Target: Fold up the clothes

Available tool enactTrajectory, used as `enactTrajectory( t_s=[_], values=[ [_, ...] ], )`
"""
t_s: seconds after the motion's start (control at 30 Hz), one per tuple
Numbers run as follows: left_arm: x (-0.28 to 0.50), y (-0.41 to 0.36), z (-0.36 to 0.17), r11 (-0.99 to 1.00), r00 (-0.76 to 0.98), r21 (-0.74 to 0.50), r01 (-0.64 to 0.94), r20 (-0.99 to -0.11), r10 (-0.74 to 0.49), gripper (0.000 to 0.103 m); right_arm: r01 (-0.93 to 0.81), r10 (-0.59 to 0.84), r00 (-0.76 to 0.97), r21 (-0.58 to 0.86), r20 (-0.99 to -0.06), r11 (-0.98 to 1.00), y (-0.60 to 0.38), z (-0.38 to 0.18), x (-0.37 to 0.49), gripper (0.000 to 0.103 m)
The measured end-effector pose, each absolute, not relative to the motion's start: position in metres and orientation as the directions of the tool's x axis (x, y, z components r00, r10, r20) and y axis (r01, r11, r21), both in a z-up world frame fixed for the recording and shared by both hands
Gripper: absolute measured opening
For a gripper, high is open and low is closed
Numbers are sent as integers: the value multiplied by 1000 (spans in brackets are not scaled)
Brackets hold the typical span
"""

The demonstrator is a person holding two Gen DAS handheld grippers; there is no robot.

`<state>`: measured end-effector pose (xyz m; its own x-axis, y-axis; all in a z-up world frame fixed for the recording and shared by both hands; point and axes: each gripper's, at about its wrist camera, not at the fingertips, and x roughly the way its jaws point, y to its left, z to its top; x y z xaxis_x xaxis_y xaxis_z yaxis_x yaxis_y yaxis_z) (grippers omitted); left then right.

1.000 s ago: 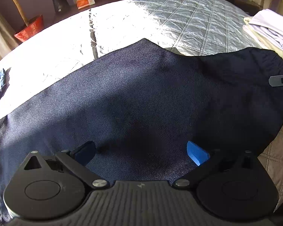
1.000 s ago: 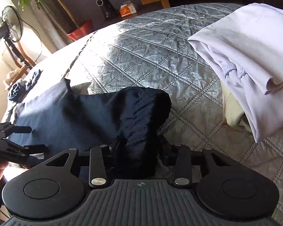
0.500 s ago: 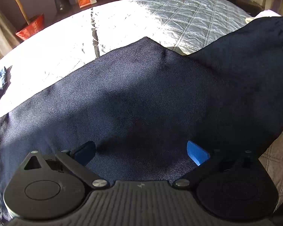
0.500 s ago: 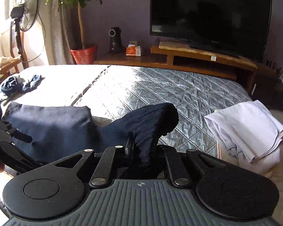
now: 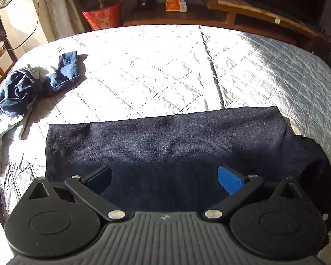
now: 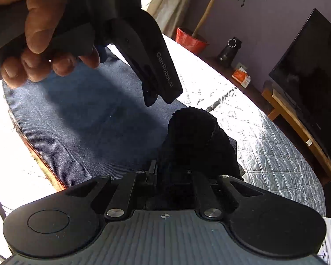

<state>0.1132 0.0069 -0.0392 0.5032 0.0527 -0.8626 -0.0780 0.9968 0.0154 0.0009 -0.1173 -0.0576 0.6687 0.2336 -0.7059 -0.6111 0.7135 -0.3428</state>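
The dark garment (image 5: 165,145) lies on the bed (image 5: 147,75), filling the lower middle of the left wrist view as a wide, fairly flat band. Its long axis runs left to right across that frame. The far edge is straight, the left end is squared off, and the right end bunches up toward the lower right.

The right gripper (image 6: 172,172) is clenched on a thick wad of that cloth, which humps up at the centre of its own view. The left gripper (image 5: 164,178) hovers low over the near edge with its jaws spread wide, gripping nothing (blue pads clearly apart). A hand (image 6: 39,37) on the left tool fills the upper left of the right view.

My read is a fold in progress. To do it well, carry the pinched end straight along the long axis so the edges line up, keep it low so the cloth doesn't drag the flat part, and let go only once it's squared. The orange stitched seam (image 6: 44,163) at the lower left works as a guide line. The crumpled pile (image 5: 31,88) at the upper left stays clear.
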Motion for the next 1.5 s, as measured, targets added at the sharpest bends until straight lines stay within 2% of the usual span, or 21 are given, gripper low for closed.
enactTrajectory(
  t_s=[0.07, 0.1, 0.13, 0.23, 0.43, 0.47, 0.53, 0.57, 0.6, 0.63, 0.73, 0.87, 1.1, 1.17, 1.23, 1.27, 1.37, 1.47, 1.5],
  values=[
    [114, 21, -36, 994, 501, -4, -106, -864, 50, 102, -607, 245, 659, -310, -711, 732, -122, -52, 2, 17],
    [113, 27, -34, 994, 501, -14, -113, -864, 45, 102, -604, 251, 654, -293, -714, 741, -124, -49, 3, 24],
    [111, 32, -32, 993, 504, -17, -115, -863, 43, 102, -602, 257, 649, -276, -716, 750, -126, -46, 4, 42],
    [109, 44, -25, 993, 517, -13, -119, -854, 50, 102, -592, 276, 635, -225, -722, 774, -133, -37, 6, 61],
    [105, 65, -26, 990, 498, -18, -142, -865, 56, 102, -567, 315, 607, -120, -730, 815, -147, -19, 10, 62],
    [103, 67, -28, 990, 492, -20, -140, -869, 52, 102, -588, 317, 576, -114, -753, 800, -145, -23, 11, 64],
    [99, 69, -31, 991, 483, -37, -130, -875, 31, 102, -648, 296, 511, -135, -807, 749, -133, -39, 13, 81],
    [97, 69, -32, 991, 480, -38, -128, -877, 28, 102, -665, 272, 509, -172, -817, 727, -124, -48, 11, 78],
    [96, 70, -32, 991, 478, -40, -126, -878, 26, 102, -666, 268, 497, -164, -825, 727, -120, -53, 13, 59],
    [96, 71, -33, 991, 476, -36, -127, -879, 29, 102, -658, 277, 478, -130, -833, 742, -120, -56, 17, 48],
    [95, 75, -33, 989, 471, -41, -139, -881, 30, 102, -600, 324, 474, -31, -819, 800, -130, -50, 24, 35],
    [95, 77, -30, 989, 477, -55, -140, -879, 19, 102, -551, 343, 525, -3, -779, 835, -129, -40, 27, 30],
    [97, 89, -27, 980, 480, -66, -186, -876, 33, 102, -455, 372, 622, 68, -689, 888, -119, -24, 35, 30],
    [100, 97, -25, 973, 481, -77, -217, -876, 38, 102, -440, 371, 625, 82, -686, 894, -111, -30, 39, 34],
    [101, 103, -23, 968, 487, -85, -237, -873, 42, 102, -446, 380, 523, 135, -763, 885, -101, -63, 49, 44],
    [102, 106, -22, 966, 488, -88, -242, -872, 42, 102, -445, 394, 513, 156, -763, 882, -100, -66, 49, 46],
    [102, 114, -21, 962, 487, -96, -257, -873, 42, 102, -451, 444, 598, 178, -667, 875, -108, -36, 35, 46],
    [102, 126, -18, 954, 492, -106, -281, -869, 48, 102, -427, 375, 674, 79, -636, 901, -113, -23, 33, 39],
    [102, 131, -16, 950, 498, -112, -291, -866, 51, 102, -412, 353, 678, 65, -644, 909, -116, -27, 36, 27]
  ],
)
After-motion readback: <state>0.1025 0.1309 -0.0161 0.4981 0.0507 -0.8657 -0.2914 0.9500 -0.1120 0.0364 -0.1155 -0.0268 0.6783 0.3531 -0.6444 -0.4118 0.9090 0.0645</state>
